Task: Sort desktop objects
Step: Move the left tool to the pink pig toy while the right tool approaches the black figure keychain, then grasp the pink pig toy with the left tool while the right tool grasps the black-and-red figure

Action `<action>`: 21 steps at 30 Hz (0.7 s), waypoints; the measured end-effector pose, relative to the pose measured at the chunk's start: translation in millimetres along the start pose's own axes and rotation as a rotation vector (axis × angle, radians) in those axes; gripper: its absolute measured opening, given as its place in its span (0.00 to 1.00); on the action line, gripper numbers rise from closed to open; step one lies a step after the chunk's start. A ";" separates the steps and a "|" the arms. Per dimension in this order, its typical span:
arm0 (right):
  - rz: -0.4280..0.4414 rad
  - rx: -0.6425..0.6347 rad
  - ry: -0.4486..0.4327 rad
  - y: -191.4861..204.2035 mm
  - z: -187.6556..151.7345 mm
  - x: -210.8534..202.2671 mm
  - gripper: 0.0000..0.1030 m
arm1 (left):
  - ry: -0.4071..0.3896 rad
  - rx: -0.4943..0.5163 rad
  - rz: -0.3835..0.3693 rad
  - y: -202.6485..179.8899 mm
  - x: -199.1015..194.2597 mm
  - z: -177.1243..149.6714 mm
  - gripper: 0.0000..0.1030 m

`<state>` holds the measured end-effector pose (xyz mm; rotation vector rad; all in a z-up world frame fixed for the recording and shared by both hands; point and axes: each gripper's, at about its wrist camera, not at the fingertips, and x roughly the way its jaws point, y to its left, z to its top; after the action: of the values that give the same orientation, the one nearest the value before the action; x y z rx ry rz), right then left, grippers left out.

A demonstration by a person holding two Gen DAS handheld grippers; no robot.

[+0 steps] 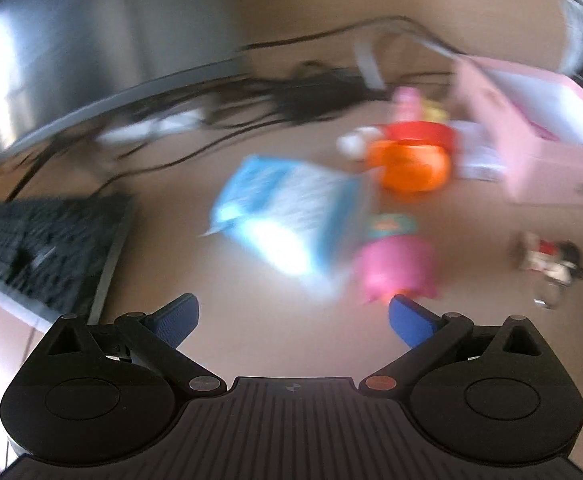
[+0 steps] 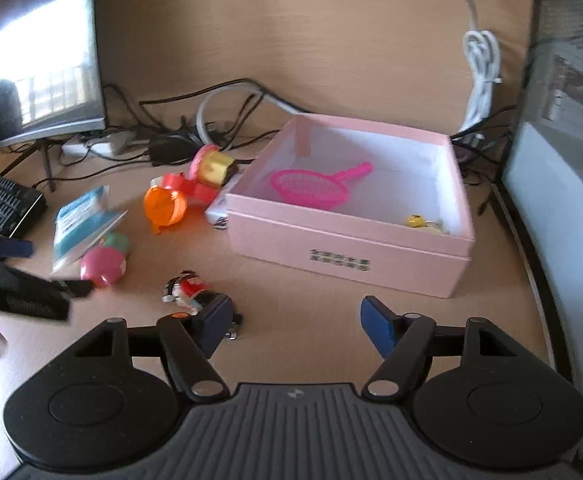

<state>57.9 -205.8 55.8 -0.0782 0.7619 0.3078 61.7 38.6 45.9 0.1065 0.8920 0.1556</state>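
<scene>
A pink box (image 2: 343, 240) stands on the wooden desk, holding a pink toy racket (image 2: 315, 186) and a small yellow item (image 2: 415, 221). Left of it lie an orange toy (image 2: 165, 206), a red toy (image 2: 187, 186), a pink-and-yellow toy (image 2: 211, 166), a blue-white packet (image 2: 81, 222), a pink round toy (image 2: 105, 266) and a small red-black figure (image 2: 189, 292). My right gripper (image 2: 295, 326) is open and empty above the desk near the figure. My left gripper (image 1: 293, 320) is open and empty, just short of the packet (image 1: 287, 216) and pink toy (image 1: 395, 266); this view is blurred.
A black keyboard (image 2: 1, 204) lies at the left, a monitor (image 2: 35, 52) behind it. Tangled black cables (image 2: 171, 136) and a white cable (image 2: 481, 64) run along the back. A second screen (image 2: 563, 128) stands at the right.
</scene>
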 end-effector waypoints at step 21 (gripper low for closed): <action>0.149 -0.220 -0.032 78.2 10.7 29.3 0.61 | 0.020 -0.137 -0.079 37.2 -42.7 -47.5 1.00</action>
<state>61.3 -122.2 46.5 -0.2236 0.7013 0.5334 -5.2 68.8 54.8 -0.0579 0.9019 0.1436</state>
